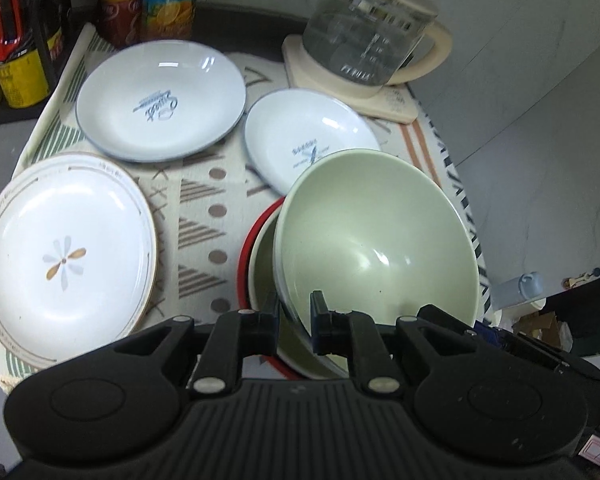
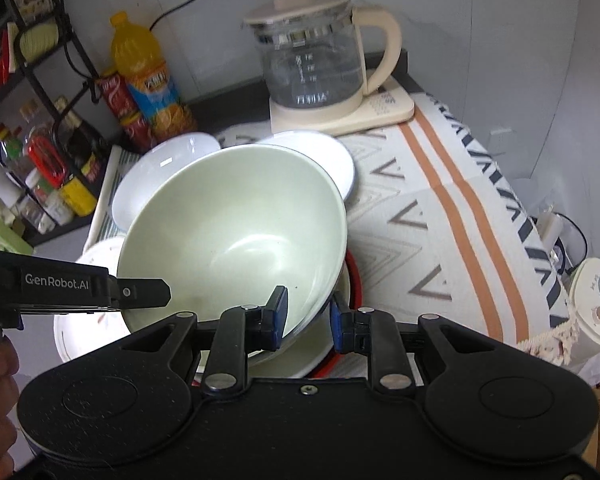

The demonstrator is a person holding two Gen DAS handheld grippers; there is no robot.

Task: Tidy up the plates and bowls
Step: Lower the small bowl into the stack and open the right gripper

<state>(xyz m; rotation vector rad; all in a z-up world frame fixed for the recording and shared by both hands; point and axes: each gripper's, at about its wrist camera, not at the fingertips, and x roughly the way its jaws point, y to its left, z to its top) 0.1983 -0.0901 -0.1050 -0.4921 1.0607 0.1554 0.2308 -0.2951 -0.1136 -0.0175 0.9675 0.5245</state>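
Observation:
A pale green bowl hangs tilted over a second bowl, which is nested in a red-rimmed dish. My left gripper is shut on the green bowl's near rim. In the right wrist view its finger reaches the bowl's left edge. My right gripper is shut on the rim at the opposite side. Three plates lie on the patterned cloth: a flower plate at the left, a blue-rimmed plate behind it, and a smaller one partly hidden by the bowl.
A glass kettle stands on its cream base at the back right. Drink bottles and a black rack of jars line the back left. The cloth drops off the table's right edge, near a white appliance.

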